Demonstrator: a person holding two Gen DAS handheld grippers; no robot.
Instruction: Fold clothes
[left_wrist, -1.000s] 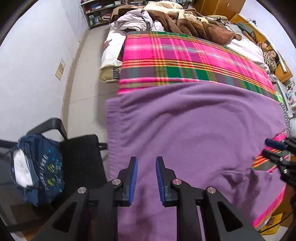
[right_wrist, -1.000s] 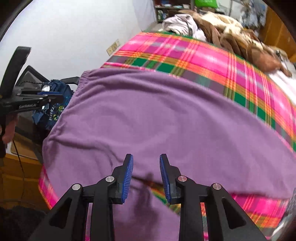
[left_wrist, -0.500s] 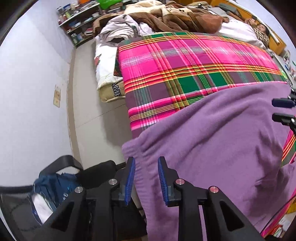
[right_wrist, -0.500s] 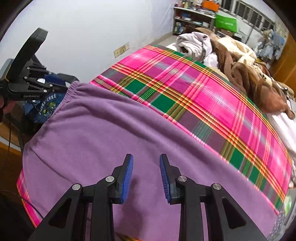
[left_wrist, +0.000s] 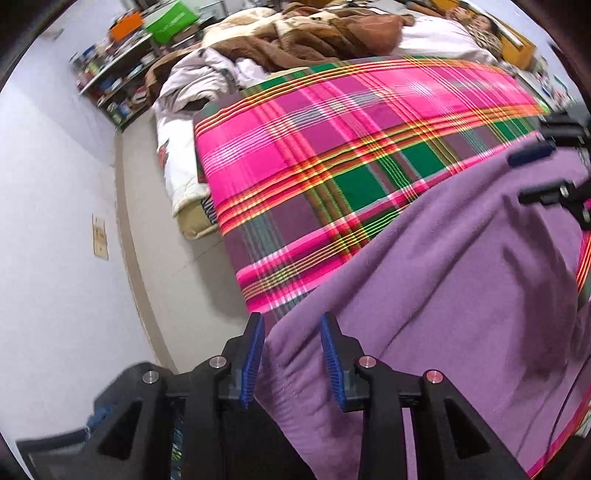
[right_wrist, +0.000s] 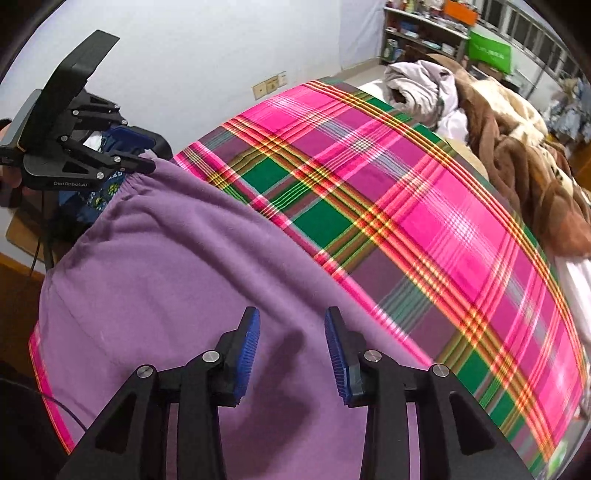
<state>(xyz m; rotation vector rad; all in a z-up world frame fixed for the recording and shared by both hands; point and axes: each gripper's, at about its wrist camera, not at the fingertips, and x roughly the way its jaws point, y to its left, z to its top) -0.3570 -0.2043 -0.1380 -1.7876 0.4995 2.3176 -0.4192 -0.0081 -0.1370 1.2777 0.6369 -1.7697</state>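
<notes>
- Purple fleece garment (left_wrist: 461, 295) lies spread on a pink-and-green plaid blanket (left_wrist: 332, 147), filling the lower right of the left wrist view.
- Left tool (left_wrist: 291, 354), lower centre, straddles the garment's corner edge; its jaws have just been opening, pads clear of the cloth.
- Right tool (right_wrist: 291, 350) hovers over the garment's far edge, lower centre of its own view, jaws just widened and gripping nothing.

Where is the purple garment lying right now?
The purple garment is spread flat on the near part of the plaid blanket, filling the lower left of the right wrist view and the lower right of the left wrist view.
</notes>
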